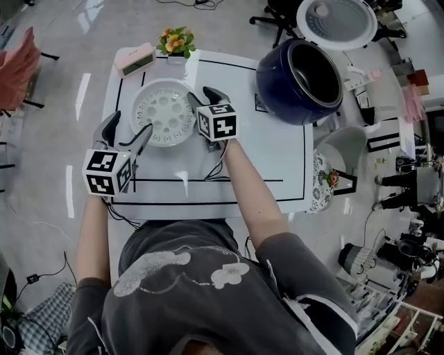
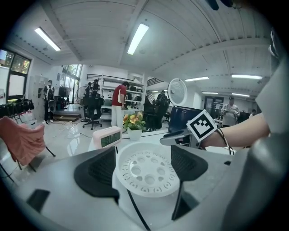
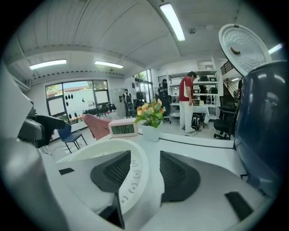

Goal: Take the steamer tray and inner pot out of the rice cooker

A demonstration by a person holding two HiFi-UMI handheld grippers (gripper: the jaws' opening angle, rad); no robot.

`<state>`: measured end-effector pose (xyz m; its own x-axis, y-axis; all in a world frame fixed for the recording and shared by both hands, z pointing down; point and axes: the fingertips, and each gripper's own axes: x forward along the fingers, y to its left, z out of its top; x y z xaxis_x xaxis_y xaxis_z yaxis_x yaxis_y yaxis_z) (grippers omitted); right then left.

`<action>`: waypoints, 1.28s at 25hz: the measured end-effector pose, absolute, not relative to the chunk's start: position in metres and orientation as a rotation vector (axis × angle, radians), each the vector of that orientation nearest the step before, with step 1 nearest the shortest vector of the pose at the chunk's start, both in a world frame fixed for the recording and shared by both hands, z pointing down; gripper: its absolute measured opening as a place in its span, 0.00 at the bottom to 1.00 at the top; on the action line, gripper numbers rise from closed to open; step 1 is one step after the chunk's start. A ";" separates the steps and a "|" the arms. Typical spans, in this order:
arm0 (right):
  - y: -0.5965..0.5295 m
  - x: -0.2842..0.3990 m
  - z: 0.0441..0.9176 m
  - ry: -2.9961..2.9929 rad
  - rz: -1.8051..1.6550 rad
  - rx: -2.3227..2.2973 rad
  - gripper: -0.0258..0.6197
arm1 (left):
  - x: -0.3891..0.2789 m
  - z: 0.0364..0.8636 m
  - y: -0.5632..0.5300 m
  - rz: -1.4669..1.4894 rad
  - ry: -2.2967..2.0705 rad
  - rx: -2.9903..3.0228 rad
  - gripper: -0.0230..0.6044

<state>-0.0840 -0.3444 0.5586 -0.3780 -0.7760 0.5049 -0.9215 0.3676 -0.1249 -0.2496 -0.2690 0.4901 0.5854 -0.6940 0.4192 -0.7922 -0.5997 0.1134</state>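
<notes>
Now, item one: tray (image 1: 165,112) out, on worktop (image 1: 277,159); our right fingers (image 3: 180,176) part-open astride its rim, unpressed; left fingers (image 2: 97,173) wide, empty. Pot (image 1: 316,69) still in cooker (image 1: 274,83); we judge it next: reach, grip its rim.

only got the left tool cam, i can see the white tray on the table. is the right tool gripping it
Observer: No. The right tool straddles the rim of the tray, jaws apart and not pressing on it.
Operator: is the cooker open
Observer: Yes. The rice cooker stands at the far right of the table with its lid up.
Operator: pot out yet
Observer: No, a dark pot sits inside the cooker.
</notes>
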 end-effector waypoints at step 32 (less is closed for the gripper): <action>-0.292 0.291 0.321 -2.100 0.010 1.843 0.51 | 0.046 0.355 -0.302 0.295 -1.084 2.909 0.66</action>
